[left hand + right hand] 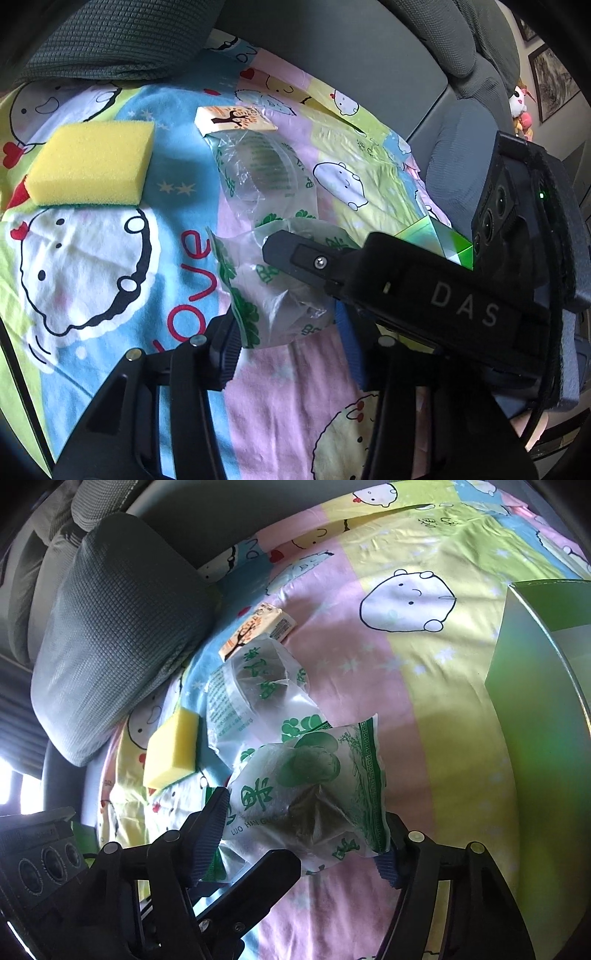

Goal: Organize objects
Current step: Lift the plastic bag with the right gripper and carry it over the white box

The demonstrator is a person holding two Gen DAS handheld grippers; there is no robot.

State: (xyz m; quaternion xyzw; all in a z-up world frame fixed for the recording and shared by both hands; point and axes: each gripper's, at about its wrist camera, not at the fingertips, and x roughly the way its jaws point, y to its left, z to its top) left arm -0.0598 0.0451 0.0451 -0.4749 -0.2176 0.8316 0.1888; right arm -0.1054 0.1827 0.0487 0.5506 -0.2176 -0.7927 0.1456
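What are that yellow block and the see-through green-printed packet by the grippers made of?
The yellow block looks like soft foam sponge: matte, finely pored, with a thin green layer underneath. The packet looks like thin clear plastic film: glossy, creased, printed in green, something dark showing through.

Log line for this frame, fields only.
left gripper: closing on packet | right gripper: gripping same packet | sponge: untouched

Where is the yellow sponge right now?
The yellow sponge lies on the cartoon bedsheet, at the left of the left wrist view, just below the grey pillow and left of the clear plastic packets.
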